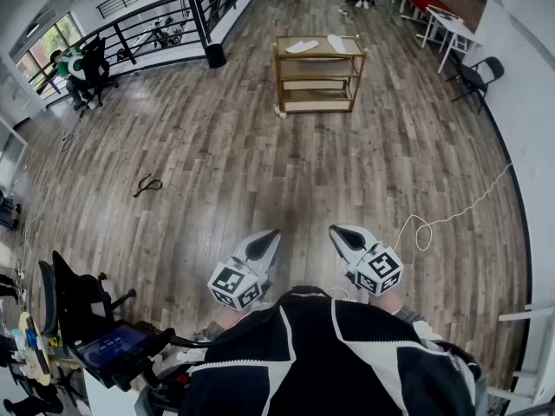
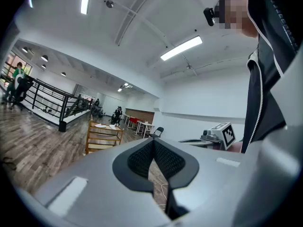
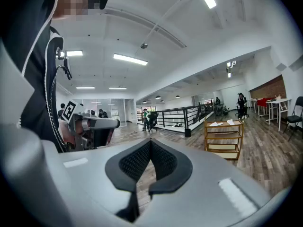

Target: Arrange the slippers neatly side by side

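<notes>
Two white slippers lie on the top shelf of a wooden cart (image 1: 319, 72) far across the room: one slipper (image 1: 302, 47) at the left, the other slipper (image 1: 336, 43) at the right, set at different angles. The cart is also in the left gripper view (image 2: 102, 136) and the right gripper view (image 3: 223, 138). My left gripper (image 1: 270, 237) and right gripper (image 1: 336, 233) are held close to my chest, well short of the cart. Both have their jaws together with nothing between them.
Wood-plank floor stretches between me and the cart. A white cable (image 1: 451, 215) trails on the floor at right, a dark cord (image 1: 147, 184) at left. A black railing (image 1: 165, 20) runs along the back left. Folding chair (image 1: 477, 78) and tables stand at right.
</notes>
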